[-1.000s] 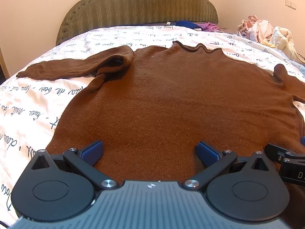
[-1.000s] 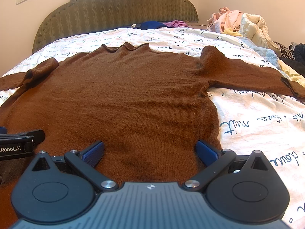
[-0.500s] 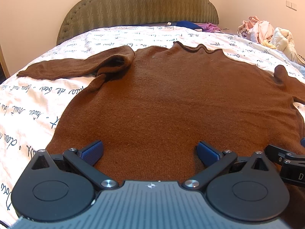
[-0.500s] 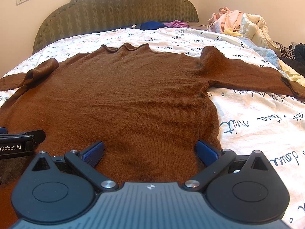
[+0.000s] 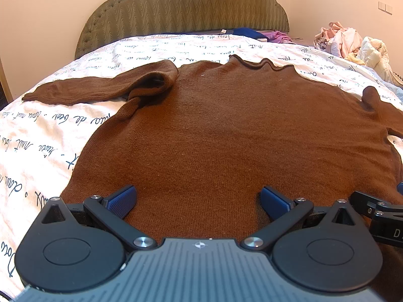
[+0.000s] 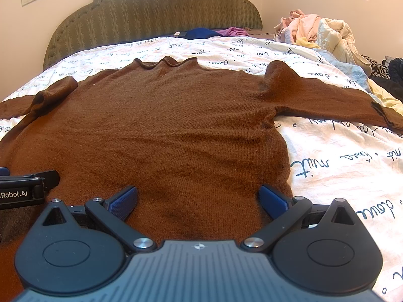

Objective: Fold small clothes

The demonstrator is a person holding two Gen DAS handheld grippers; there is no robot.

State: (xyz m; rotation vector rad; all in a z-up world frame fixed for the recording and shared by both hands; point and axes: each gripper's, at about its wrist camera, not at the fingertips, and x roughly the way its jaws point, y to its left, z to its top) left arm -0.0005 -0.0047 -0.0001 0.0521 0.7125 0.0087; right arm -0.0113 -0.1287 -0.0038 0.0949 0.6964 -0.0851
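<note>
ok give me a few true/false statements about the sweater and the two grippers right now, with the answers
1. The brown sweater lies spread flat on the bed, collar toward the headboard. True.
2. The left gripper is shut on the sweater's hem. False: its jaws stand wide open with nothing clamped between them.
3. The right gripper has its jaws open above the sweater's lower part. True.
4. Both sleeves are folded across the chest. False: each sleeve lies out to its side on the bed sheet.
5. A pile of clothes sits at the far right of the bed. True.
6. The sweater is blue. False: it is brown.
</note>
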